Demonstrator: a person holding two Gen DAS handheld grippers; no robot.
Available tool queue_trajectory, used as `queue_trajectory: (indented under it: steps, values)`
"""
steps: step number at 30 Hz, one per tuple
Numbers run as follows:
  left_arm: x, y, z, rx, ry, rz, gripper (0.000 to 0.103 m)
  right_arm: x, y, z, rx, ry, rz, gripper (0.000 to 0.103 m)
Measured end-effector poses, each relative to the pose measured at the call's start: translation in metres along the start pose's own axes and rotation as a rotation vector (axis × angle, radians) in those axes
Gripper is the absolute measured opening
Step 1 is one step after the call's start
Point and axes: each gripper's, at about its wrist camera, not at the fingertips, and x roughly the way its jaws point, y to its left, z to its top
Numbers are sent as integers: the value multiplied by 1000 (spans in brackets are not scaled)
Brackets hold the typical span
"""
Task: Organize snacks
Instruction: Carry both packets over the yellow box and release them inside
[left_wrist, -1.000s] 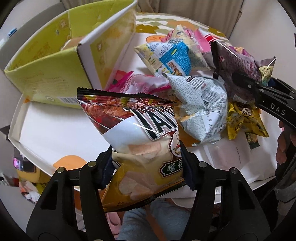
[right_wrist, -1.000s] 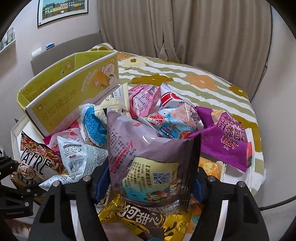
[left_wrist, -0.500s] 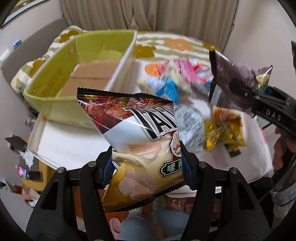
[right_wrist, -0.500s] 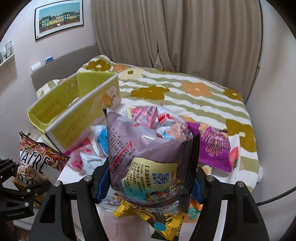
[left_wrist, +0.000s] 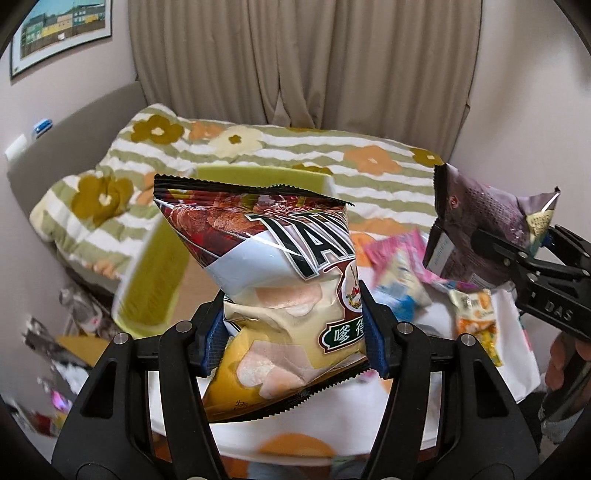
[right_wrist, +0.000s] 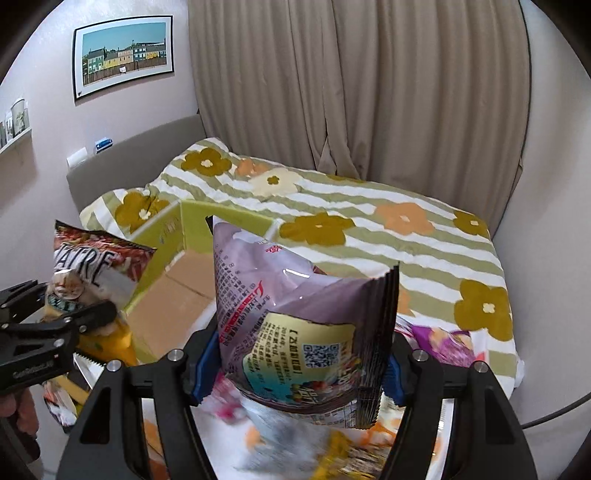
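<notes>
My left gripper (left_wrist: 295, 332) is shut on a red, white and yellow chip bag (left_wrist: 280, 280) and holds it up in the air; the bag also shows in the right wrist view (right_wrist: 88, 273). My right gripper (right_wrist: 295, 365) is shut on a purple snack bag (right_wrist: 295, 306), also lifted, seen at the right in the left wrist view (left_wrist: 480, 236). An open yellow-green cardboard box (right_wrist: 170, 280) stands behind and below both bags, its brown floor showing. Loose snack packets (left_wrist: 399, 269) lie on the white table (left_wrist: 513, 354).
A bed with a striped flowered cover (right_wrist: 388, 236) lies behind the table. Beige curtains (right_wrist: 351, 85) hang at the back. A framed picture (right_wrist: 123, 51) hangs on the left wall. Clutter (left_wrist: 66, 350) lies on the floor left of the table.
Both grippers have risen and tilted up with their bags, so the table and snack pile have dropped low in view and the bed and curtains have come into view.
</notes>
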Motion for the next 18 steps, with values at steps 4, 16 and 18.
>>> queue_trajectory:
  steps: [4, 16, 18]
  values:
    - [22, 44, 23, 33, 20, -17, 57, 18, 39, 22, 52, 12, -12, 66]
    - [113, 112, 37, 137, 181, -132, 58, 85, 117, 47, 219, 107, -46, 66]
    - [120, 112, 33, 162, 193, -132, 82, 93, 121, 46, 245, 124, -47, 66]
